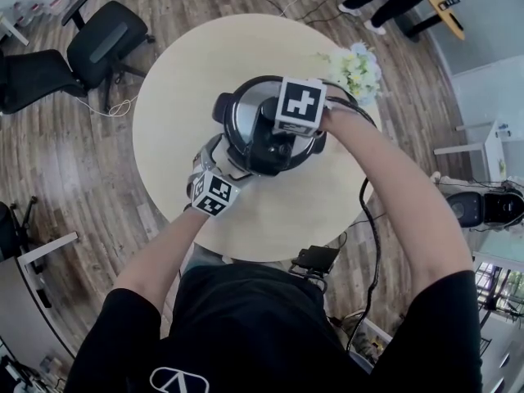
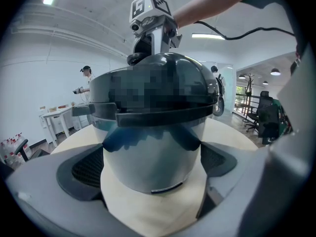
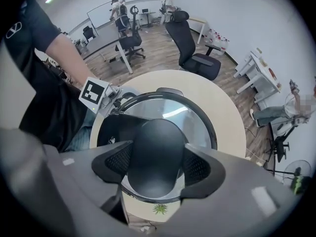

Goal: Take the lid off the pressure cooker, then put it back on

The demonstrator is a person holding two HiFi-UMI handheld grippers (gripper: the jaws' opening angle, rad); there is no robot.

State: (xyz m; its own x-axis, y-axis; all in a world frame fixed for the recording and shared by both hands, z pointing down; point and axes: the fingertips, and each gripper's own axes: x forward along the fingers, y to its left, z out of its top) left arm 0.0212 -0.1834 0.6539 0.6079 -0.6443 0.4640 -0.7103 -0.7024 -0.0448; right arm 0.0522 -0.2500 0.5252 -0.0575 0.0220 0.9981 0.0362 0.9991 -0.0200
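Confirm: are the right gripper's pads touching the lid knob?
Touching. The right gripper view shows the right gripper with both pads pressed against the sides of the black lid knob, with no gap on either side.

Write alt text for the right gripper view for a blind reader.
Seen from above, the right gripper is closed on the black knob of the lid. The left gripper holds the pressure cooker, which stands on a round table.

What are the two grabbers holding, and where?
Right gripper grips the lid by its knob; left gripper grips the pot around its lower body.
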